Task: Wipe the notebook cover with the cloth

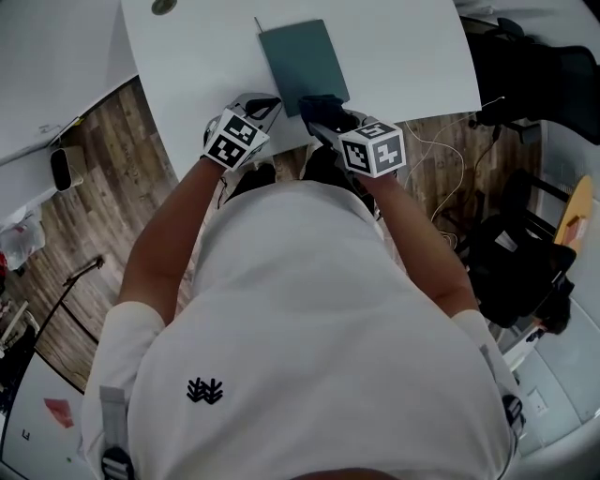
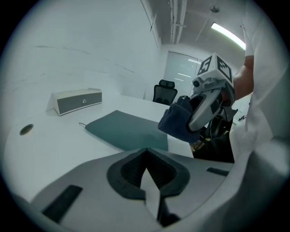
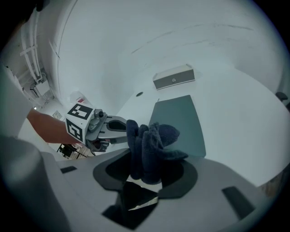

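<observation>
A teal notebook lies flat on the white table, close to its near edge. My right gripper is shut on a bunched dark blue cloth, which hangs over the notebook's near right corner. In the right gripper view the cloth sticks up from between the jaws of the right gripper, with the notebook beyond. My left gripper hovers at the table edge just left of the notebook, jaws together and empty. The left gripper view shows its tips meeting, with the notebook and the cloth ahead.
A grey oblong box stands at the far side of the table, and a round cable hole is set in the tabletop. Black office chairs and loose cables are to the right, on the wood floor.
</observation>
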`<state>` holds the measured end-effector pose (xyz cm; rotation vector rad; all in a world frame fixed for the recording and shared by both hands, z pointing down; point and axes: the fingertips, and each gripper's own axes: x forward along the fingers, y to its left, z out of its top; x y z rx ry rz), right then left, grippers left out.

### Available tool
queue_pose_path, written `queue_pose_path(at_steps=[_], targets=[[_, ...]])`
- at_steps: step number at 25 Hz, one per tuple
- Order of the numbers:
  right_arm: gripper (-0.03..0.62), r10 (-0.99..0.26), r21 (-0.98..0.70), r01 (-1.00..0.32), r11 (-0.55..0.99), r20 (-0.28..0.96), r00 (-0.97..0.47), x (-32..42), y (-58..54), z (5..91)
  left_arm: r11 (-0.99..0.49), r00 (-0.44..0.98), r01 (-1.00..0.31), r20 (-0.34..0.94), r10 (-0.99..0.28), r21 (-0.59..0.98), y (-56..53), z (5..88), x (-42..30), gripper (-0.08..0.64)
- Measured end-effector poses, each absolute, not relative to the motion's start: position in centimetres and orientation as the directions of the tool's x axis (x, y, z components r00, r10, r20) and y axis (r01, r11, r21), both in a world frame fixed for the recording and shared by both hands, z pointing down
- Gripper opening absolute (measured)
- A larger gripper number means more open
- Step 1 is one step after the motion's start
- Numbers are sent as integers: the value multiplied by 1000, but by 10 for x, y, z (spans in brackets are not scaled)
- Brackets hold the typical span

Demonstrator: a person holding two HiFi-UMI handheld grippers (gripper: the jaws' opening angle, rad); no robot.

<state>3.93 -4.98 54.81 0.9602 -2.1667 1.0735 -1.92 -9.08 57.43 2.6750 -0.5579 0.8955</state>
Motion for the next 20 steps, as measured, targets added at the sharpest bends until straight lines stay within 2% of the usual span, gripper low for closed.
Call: queue_pose_path(at_steps=[10, 20], targets=[[158, -302, -460, -787, 412, 746, -594, 16, -71, 575, -938, 711, -341, 667, -222, 52, -82, 586, -4, 6], [158, -276, -438, -788, 433, 767, -578, 28, -68, 582, -942, 699, -335, 678, -229, 27, -78, 590, -6, 6]])
